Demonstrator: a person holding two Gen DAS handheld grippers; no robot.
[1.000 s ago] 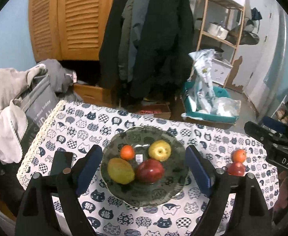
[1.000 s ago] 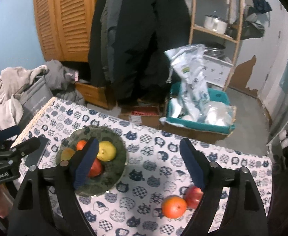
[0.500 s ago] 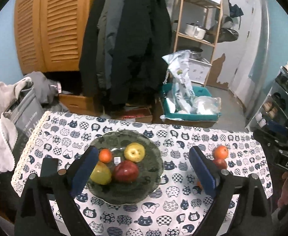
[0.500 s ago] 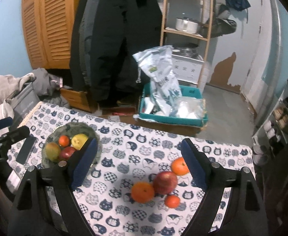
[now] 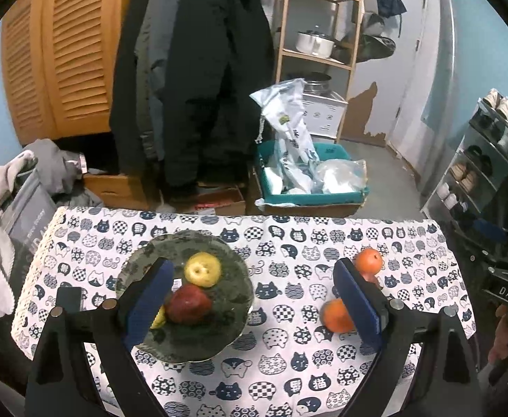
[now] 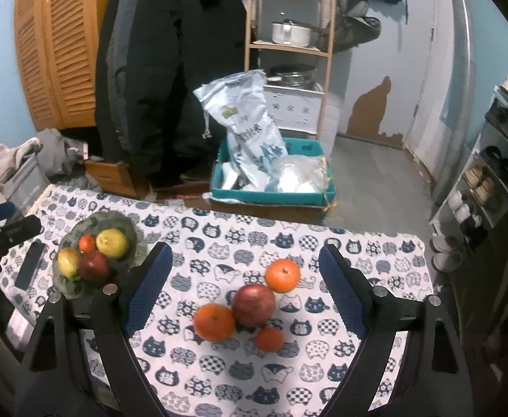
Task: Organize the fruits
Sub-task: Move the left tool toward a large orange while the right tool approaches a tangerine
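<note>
A dark green plate [image 5: 233,312] [image 6: 128,229] on the cat-print tablecloth holds a yellow apple [image 5: 202,269] [image 6: 112,242], a red apple [image 5: 188,304] [image 6: 94,266], a small orange [image 6: 87,243] and a yellow-green pear [image 6: 68,258]. Loose on the cloth to the right lie a red apple [image 6: 254,305], two oranges [image 6: 283,275] [image 6: 214,322] and a small tangerine [image 6: 269,339]. My left gripper [image 5: 254,307] is open and empty, held above the table between plate and loose fruit. My right gripper [image 6: 245,297] is open and empty above the loose fruit.
A black phone [image 6: 30,264] lies left of the plate. Beyond the table's far edge are a teal bin with bags [image 6: 271,187], hanging coats [image 6: 163,69], a wooden shelf [image 6: 288,45] and a clothes pile [image 5: 7,187]. A shoe rack [image 6: 490,180] stands at the right.
Both grippers have pulled back and risen from the table, so more of the cloth shows. The right view now takes in all the loose fruit. Both stayed open.
</note>
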